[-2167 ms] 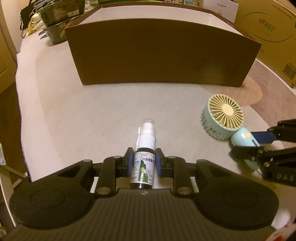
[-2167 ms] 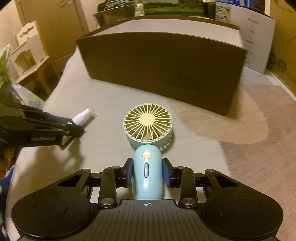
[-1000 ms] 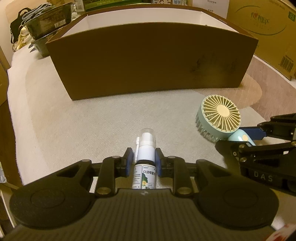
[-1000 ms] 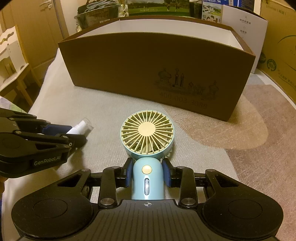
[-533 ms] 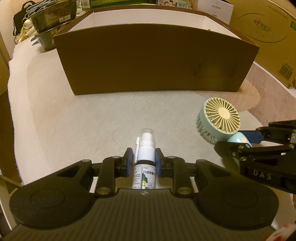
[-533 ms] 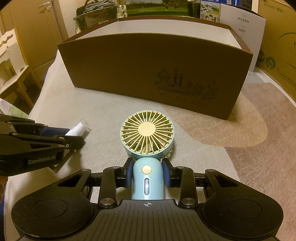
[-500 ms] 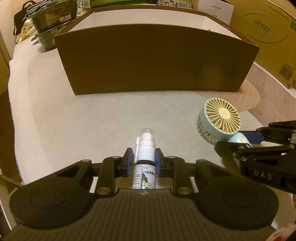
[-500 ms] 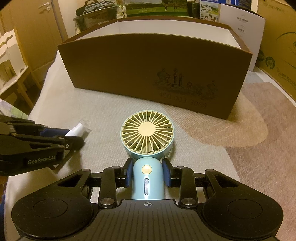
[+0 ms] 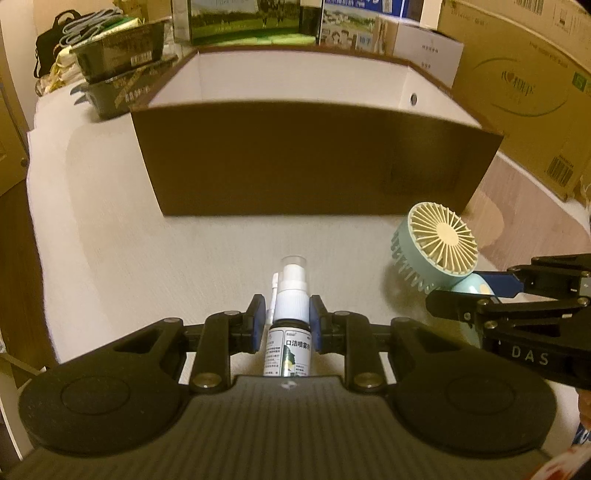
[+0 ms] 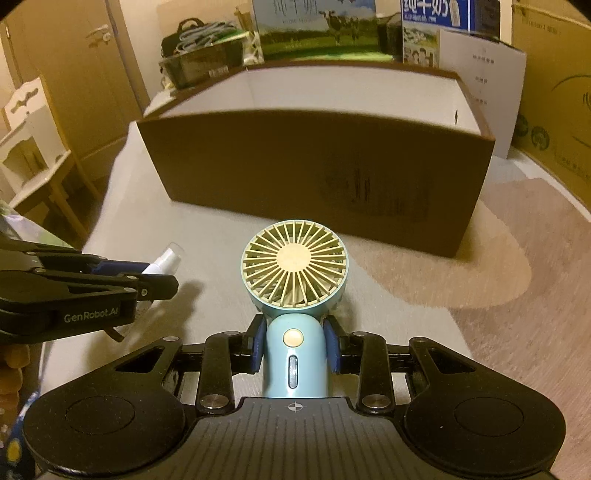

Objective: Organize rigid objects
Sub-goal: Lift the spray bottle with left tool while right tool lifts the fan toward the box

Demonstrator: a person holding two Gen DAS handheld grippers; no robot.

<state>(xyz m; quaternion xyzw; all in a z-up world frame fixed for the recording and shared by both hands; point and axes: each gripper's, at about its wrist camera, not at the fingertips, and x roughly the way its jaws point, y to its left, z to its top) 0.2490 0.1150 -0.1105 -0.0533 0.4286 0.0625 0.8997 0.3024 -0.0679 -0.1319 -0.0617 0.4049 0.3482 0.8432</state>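
Observation:
My left gripper [image 9: 287, 318] is shut on a small dark spray bottle [image 9: 290, 332] with a white nozzle and clear cap, held clear of the pale mat. My right gripper [image 10: 294, 343] is shut on the light-blue handle of a handheld fan [image 10: 294, 280] with a cream grille. From the left wrist the fan [image 9: 436, 247] and right gripper [image 9: 476, 291] show at the right. From the right wrist the left gripper [image 10: 159, 278] and the bottle's cap [image 10: 168, 258] show at the left. A large brown open box [image 9: 314, 158], white inside, stands ahead of both; its floor is hidden.
Dark trays [image 9: 118, 74] are stacked at the box's far left. Printed cartons [image 9: 251, 18] and big cardboard boxes [image 9: 524, 96] line the back and right. A wooden rack [image 10: 33, 155] stands beyond the mat's left edge. A beige patch [image 10: 480, 266] crosses the mat at right.
Both grippers have risen with their objects still held, so the box's white inside now shows over its near wall. The grips are unchanged.

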